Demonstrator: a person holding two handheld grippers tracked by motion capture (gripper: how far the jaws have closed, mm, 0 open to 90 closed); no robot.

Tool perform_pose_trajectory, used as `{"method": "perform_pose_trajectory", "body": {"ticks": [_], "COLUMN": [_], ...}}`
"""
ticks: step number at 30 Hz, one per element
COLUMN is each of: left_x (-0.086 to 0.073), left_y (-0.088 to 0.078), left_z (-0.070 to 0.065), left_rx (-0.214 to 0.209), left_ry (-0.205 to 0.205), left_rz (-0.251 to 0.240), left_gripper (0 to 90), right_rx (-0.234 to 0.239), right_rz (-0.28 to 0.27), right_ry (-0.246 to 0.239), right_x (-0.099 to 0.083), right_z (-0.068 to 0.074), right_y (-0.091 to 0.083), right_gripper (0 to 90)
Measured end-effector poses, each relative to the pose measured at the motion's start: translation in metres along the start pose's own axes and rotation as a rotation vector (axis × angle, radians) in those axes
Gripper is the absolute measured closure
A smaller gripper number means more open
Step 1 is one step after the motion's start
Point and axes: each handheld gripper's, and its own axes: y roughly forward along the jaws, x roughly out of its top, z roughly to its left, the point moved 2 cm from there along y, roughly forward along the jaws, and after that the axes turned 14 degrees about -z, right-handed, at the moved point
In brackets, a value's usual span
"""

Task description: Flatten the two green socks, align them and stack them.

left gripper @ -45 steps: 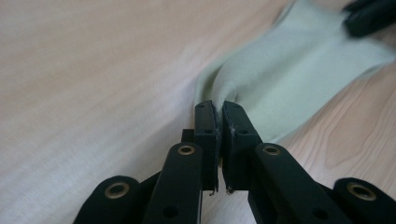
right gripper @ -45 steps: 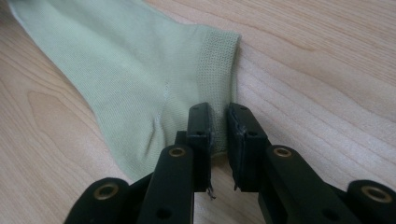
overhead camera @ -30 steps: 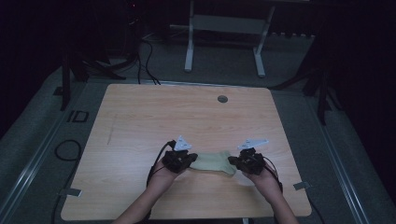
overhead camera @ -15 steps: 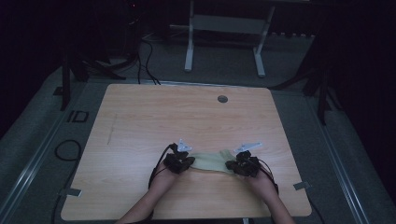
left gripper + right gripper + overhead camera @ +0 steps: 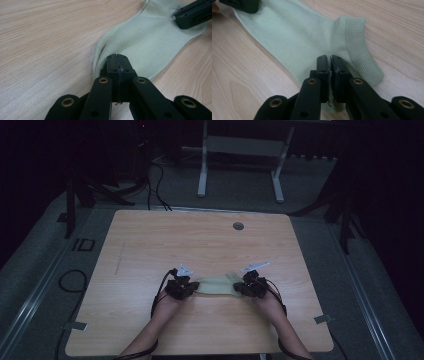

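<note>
Looking down from the high view, we see the wooden table (image 5: 150,250) with a small round grommet (image 5: 238,226) near its far edge, and a pale green sock (image 5: 216,285) lying flat toward the near side, stretched between our two hands. The left gripper (image 5: 187,287) pinches one end and the right gripper (image 5: 242,287) the other, but from up here the sock reads as no more than a light patch of cloth.

The left gripper view gives what the overhead cannot: our jaws pressed together on the plain end of the sock (image 5: 150,42), the fabric rumpled into a fold beside them, with the other gripper (image 5: 193,13) gripping the far end.

The right gripper view shows the ribbed cuff (image 5: 359,47) just beside our jaws, which are clamped on the sock's edge next to it.
</note>
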Motion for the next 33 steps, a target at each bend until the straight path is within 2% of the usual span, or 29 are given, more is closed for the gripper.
{"method": "perform_pose_trajectory", "body": {"ticks": [2,4,5,6,8,10,11,13,15,16,18,19,21,23,26,28,31,33], "left_x": [0.000,0.002,0.002,0.009,0.016,0.021,0.022,0.025,0.024,0.022,0.018,0.016,0.010,0.006,0.001,-0.002,-0.008,-0.011], "left_y": [0.000,0.000,0.000,-0.002,-0.008,-0.013,-0.015,-0.019,-0.020,-0.021,-0.022,-0.023,-0.026,-0.031,-0.039,-0.045,-0.052,-0.057], "left_z": [0.001,0.001,0.001,-0.006,-0.014,-0.021,-0.024,-0.030,-0.031,-0.031,-0.029,-0.028,-0.026,-0.022,-0.018,-0.015,-0.011,-0.008], "left_rx": [-0.003,-0.011,-0.011,-0.032,-0.056,-0.087,-0.097,-0.098,-0.104,-0.110,-0.132,-0.130,-0.109,-0.101,-0.082,-0.070,-0.056,-0.034], "left_ry": [0.007,0.013,0.013,0.055,0.068,0.082,0.091,0.101,0.083,0.082,0.072,0.069,0.074,0.077,0.079,0.073,0.081,0.085], "left_rz": [0.001,0.006,0.006,0.004,-0.018,-0.040,-0.049,-0.049,-0.044,-0.035,-0.027,-0.027,-0.035,-0.042,-0.050,-0.032,-0.036,-0.040], "left_gripper": [88.4,81.7,81.7,74.9,64.7,59.6,54.8,43.5,26.5,24.7,13.1,13.0,7.9,7.5,7.4,7.5,1.3,1.3], "right_rx": [0.002,0.006,0.009,0.024,0.051,0.061,0.071,0.081,0.091,0.085,0.088,0.099,0.082,0.063,0.031,0.020,0.015,0.011], "right_rz": [0.007,0.010,0.017,0.018,-0.019,-0.045,-0.058,-0.072,-0.079,-0.089,-0.100,-0.099,-0.103,-0.118,-0.151,-0.186,-0.202,-0.200], "right_ry": [0.003,0.007,0.001,-0.005,-0.018,-0.038,-0.043,-0.048,-0.058,-0.060,-0.046,-0.049,-0.053,-0.036,-0.021,-0.037,-0.043,-0.041], "right_x": [0.002,0.003,0.004,0.009,0.014,0.020,0.023,0.026,0.028,0.028,0.026,0.024,0.020,0.015,0.008,0.003,-0.003,-0.007], "right_z": [0.001,0.001,0.001,0.005,0.010,0.015,0.018,0.021,0.023,0.024,0.023,0.022,0.019,0.013,0.006,0.001,-0.004,-0.006], "right_y": [0.001,0.002,0.002,0.000,-0.005,-0.011,-0.014,-0.017,-0.020,-0.023,-0.026,-0.028,-0.031,-0.035,-0.042,-0.049,-0.058,-0.062], "right_gripper": [83.1,82.1,82.1,79.7,75.4,66.4,58.5,46.1,36.6,33.8,24.3,19.6,16.6,12.7,12.5,12.2,12.3,12.3]}}
